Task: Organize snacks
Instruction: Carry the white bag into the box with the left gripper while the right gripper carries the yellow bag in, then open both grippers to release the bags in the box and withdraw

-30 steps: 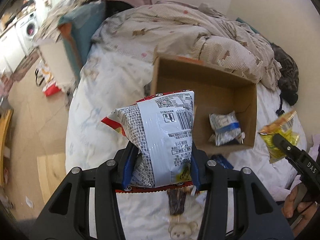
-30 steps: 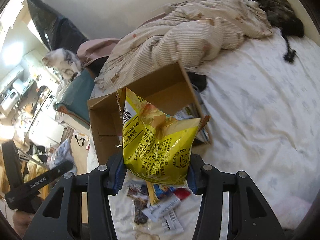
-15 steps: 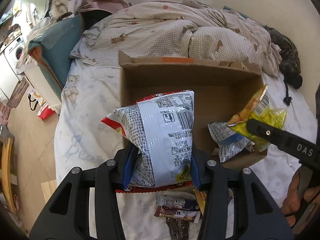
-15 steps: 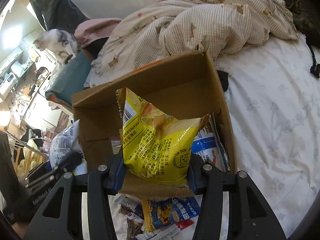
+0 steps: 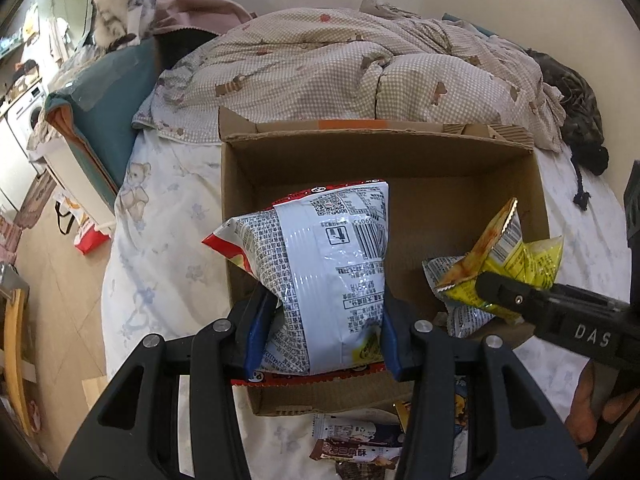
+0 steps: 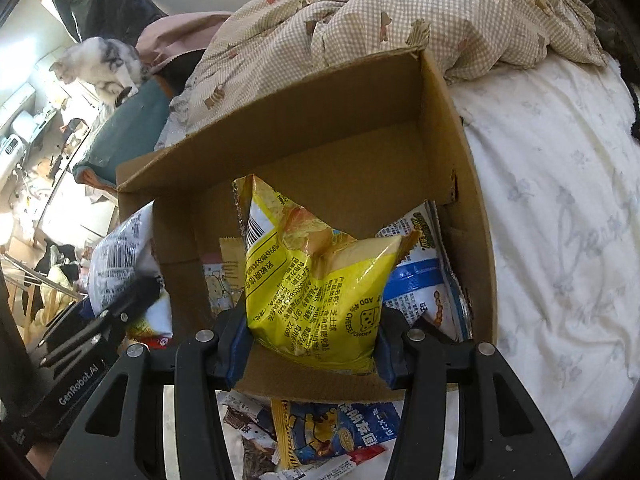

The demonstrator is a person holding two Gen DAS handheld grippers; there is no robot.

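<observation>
My left gripper (image 5: pixel 322 336) is shut on a white and red snack bag (image 5: pixel 324 272), held over the near left part of an open cardboard box (image 5: pixel 380 148) on the bed. My right gripper (image 6: pixel 314 344) is shut on a yellow chip bag (image 6: pixel 316 292), held over the box's near edge (image 6: pixel 312 384). The yellow bag also shows in the left wrist view (image 5: pixel 516 264), and the white bag in the right wrist view (image 6: pixel 120 256). A white and blue snack bag (image 6: pixel 424 280) lies inside the box at the right.
Several small snack packets (image 6: pixel 320 436) lie on the sheet in front of the box. A checked duvet (image 5: pixel 360 68) is bunched behind the box. A cat (image 5: pixel 116 0) sits at the far left. The floor (image 5: pixel 52 264) lies left of the bed.
Both grippers have moved forward with their bags, from short of the box to over its near part. Both stay shut on their bags.
</observation>
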